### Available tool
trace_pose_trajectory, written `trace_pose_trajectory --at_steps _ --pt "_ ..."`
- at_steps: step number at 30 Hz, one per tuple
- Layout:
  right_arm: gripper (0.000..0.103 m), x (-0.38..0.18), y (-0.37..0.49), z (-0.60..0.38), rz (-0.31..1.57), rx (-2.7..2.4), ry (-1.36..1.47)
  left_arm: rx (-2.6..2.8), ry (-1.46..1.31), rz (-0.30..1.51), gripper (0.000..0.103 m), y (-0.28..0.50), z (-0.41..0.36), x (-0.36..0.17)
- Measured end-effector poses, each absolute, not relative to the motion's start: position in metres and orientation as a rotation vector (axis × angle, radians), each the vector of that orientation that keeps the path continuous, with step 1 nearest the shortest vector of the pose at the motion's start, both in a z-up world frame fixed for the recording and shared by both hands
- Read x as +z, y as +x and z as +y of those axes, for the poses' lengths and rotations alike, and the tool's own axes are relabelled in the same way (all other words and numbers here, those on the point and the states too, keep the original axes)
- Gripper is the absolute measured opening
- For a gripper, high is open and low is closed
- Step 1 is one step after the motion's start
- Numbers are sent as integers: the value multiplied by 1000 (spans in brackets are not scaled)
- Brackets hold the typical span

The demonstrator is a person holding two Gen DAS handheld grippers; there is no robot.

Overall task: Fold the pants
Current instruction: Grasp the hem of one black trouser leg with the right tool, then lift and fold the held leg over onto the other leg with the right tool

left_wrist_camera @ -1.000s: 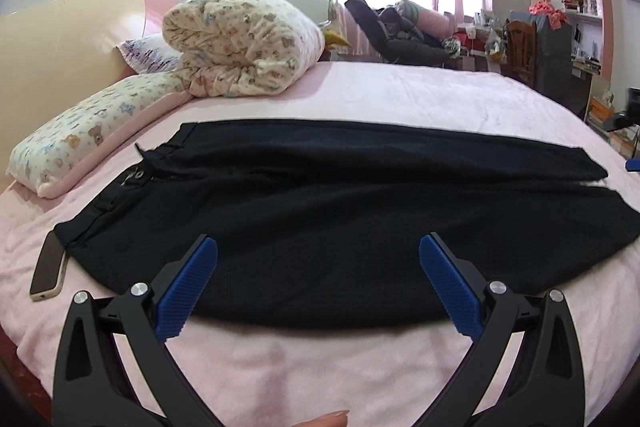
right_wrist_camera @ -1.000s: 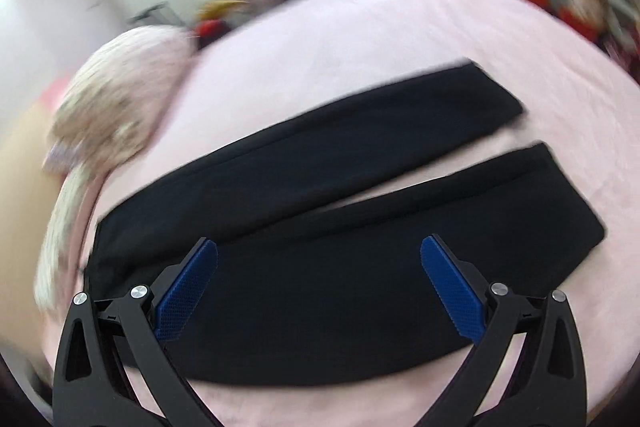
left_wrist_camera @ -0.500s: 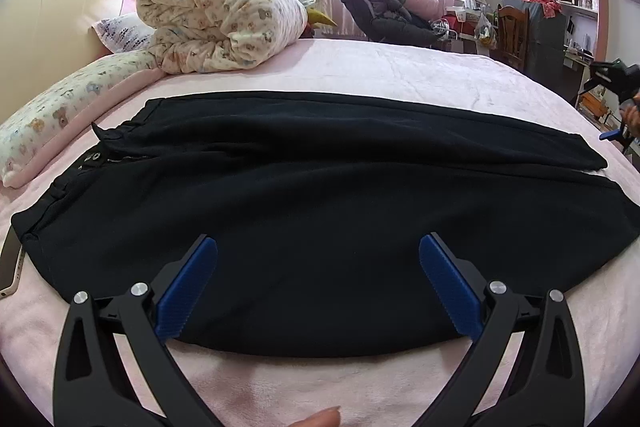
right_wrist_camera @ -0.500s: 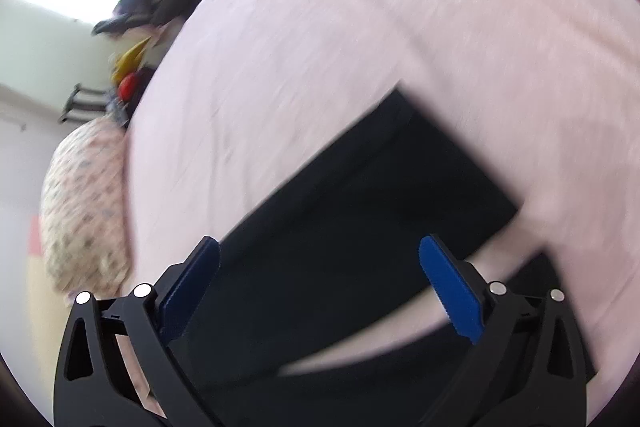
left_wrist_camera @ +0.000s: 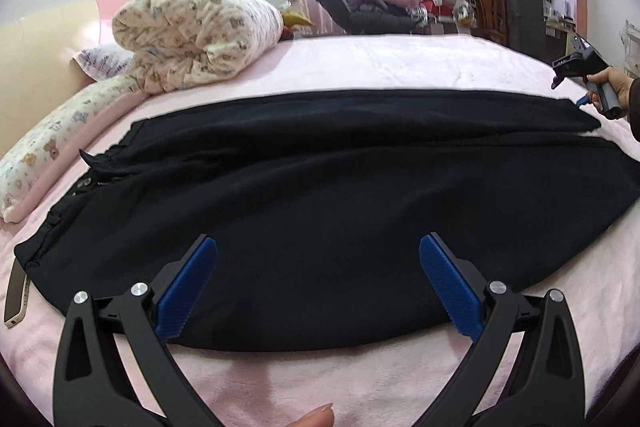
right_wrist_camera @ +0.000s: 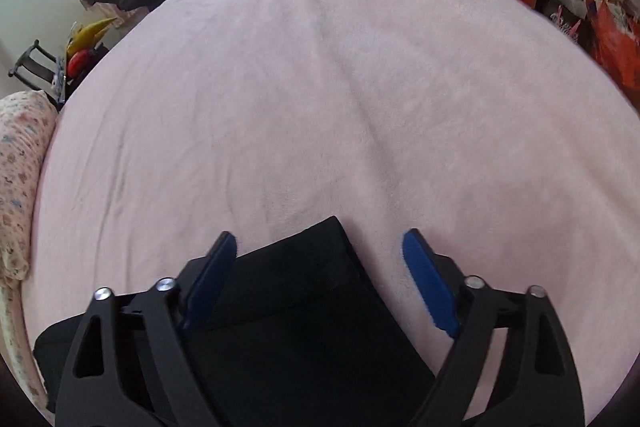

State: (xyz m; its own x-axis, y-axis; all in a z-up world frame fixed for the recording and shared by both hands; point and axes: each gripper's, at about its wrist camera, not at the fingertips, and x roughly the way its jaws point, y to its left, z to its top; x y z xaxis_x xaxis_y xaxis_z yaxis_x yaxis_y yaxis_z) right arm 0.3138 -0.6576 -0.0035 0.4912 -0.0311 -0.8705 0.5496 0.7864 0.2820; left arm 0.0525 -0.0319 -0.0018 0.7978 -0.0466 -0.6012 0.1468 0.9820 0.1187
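Black pants [left_wrist_camera: 320, 187] lie flat across the pink bed [left_wrist_camera: 400, 67], waistband at the left, both legs stretched to the right. My left gripper [left_wrist_camera: 318, 283] is open and empty, hovering over the near edge of the pants at mid-leg. My right gripper [right_wrist_camera: 320, 275] is open, with its blue pads on either side of the hem of the far leg [right_wrist_camera: 312, 291]; whether it touches the cloth I cannot tell. The right gripper also shows in the left wrist view [left_wrist_camera: 586, 75], in a hand at the far leg's cuff.
A rolled patterned quilt [left_wrist_camera: 196, 35] and a pillow [left_wrist_camera: 52, 147] lie at the head of the bed on the left. A phone [left_wrist_camera: 16, 299] lies by the waistband. Chairs, shelves and clutter [left_wrist_camera: 520, 7] stand beyond the bed's far side.
My right gripper has swung down and right to the far leg's hem, which now sits between its pads. My left gripper drew back a little and stays open over the near edge.
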Motion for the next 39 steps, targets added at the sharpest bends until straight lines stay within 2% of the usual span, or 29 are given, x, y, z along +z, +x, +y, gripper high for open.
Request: trace_pose_trajectory --at_steps 1,5,6,7,10,11,13,22,32,34,39 --pt "69 -9 314 -657 1005 -348 605 -118 173 661 101 56 -34 -4" --pt "61 -19 314 -658 987 -327 571 -129 189 681 101 57 -38 -9" --pt "56 -19 314 -658 980 -325 556 -134 187 680 101 58 -38 -8" --pt "42 -19 312 -658 974 -320 546 -141 187 684 101 59 -38 -9" --pt "23 -18 310 -659 955 -308 513 -172 199 704 101 60 -41 -12" --pt "22 -18 310 -661 951 -302 499 -179 208 709 101 60 -43 -13" --pt "10 -17 307 -660 940 -287 483 -189 220 714 101 60 -46 -14" --pt "8 14 266 -660 777 -198 535 -220 160 738 101 64 -38 -15" --pt "8 55 158 -639 488 68 485 -240 65 743 101 66 -24 -14" --pt "4 52 139 -639 473 96 487 -233 51 734 101 64 -22 -13" --pt "4 35 102 -640 510 118 527 -225 22 717 101 61 -17 -9"
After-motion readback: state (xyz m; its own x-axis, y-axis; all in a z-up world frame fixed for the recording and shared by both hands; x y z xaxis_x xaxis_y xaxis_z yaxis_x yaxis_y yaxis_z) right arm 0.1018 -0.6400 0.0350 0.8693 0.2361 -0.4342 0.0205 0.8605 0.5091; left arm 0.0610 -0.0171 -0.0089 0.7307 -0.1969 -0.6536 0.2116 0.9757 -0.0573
